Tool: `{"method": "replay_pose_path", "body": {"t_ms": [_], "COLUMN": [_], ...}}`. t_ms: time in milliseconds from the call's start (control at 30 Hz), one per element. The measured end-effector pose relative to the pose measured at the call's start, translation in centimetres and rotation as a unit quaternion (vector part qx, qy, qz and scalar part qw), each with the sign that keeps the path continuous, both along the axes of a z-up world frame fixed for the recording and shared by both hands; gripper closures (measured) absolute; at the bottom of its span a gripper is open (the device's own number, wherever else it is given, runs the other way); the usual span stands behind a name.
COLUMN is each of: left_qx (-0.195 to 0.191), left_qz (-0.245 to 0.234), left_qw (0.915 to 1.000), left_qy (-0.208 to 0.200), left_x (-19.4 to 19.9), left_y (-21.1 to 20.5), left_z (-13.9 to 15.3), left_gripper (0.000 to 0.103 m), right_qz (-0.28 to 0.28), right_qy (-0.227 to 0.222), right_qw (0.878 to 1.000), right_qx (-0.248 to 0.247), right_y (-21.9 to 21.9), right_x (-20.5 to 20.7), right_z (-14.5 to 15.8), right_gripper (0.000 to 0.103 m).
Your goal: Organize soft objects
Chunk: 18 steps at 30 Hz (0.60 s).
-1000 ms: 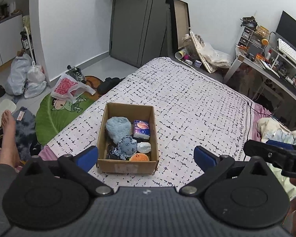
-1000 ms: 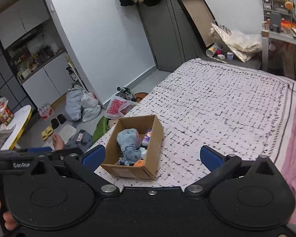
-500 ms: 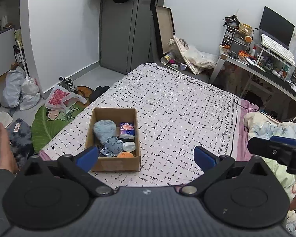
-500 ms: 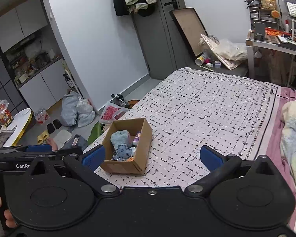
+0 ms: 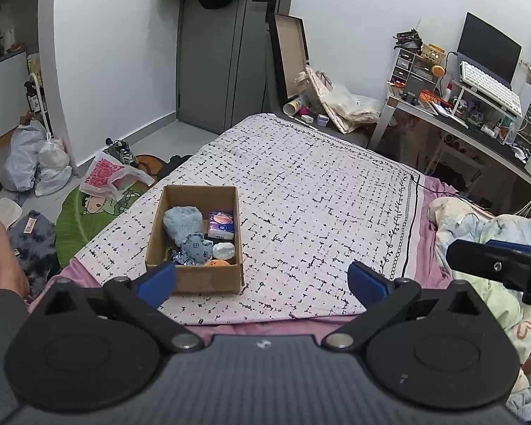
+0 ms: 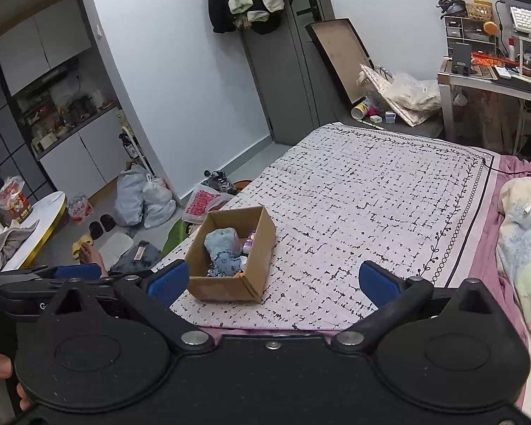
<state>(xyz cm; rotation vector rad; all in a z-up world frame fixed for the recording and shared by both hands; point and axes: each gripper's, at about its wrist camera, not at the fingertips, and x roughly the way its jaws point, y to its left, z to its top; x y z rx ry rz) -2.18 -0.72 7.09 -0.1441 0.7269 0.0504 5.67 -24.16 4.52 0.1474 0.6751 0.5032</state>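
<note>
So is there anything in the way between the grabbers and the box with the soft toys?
Nothing visible. The box sits open-topped on the bed cover, with only bare cover between it and the left gripper and right gripper. Both grippers are open, empty and apart from the box.

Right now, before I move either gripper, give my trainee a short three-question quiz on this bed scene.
1. True or false: the cardboard box sits on the bed.
2. The left gripper is: A open and empty, B shut on a toy.
3. Fill in: the right gripper is ____.

Key: 1 true. 2 A. 3 open; it holds nothing, and the fluffy blue toy lies in the box.
</note>
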Motion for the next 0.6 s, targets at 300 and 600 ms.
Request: {"method": "replay_pose_path", "body": {"t_ms": [300, 600], "left_qx": [0.011, 0.007], "left_qz": [0.002, 0.021], "left_qw": [0.9999, 0.9998], "left_qy": [-0.006, -0.004], "left_x": [-1.2, -1.7], "left_y": [-0.3, 0.7], "left_z": [-0.3, -0.6], "left_gripper": [0.001, 0.001], "right_qz": [0.007, 0.013], "right_qy": [-0.003, -0.005], "right_qw": [1.000, 1.000], "right_qx": [-0.002, -0.009], "right_y": [0.0, 0.8], "right_x": [-0.9, -1.2], "right_z": [-0.4, -0.5], "right_gripper": [0.000, 0.000]}}
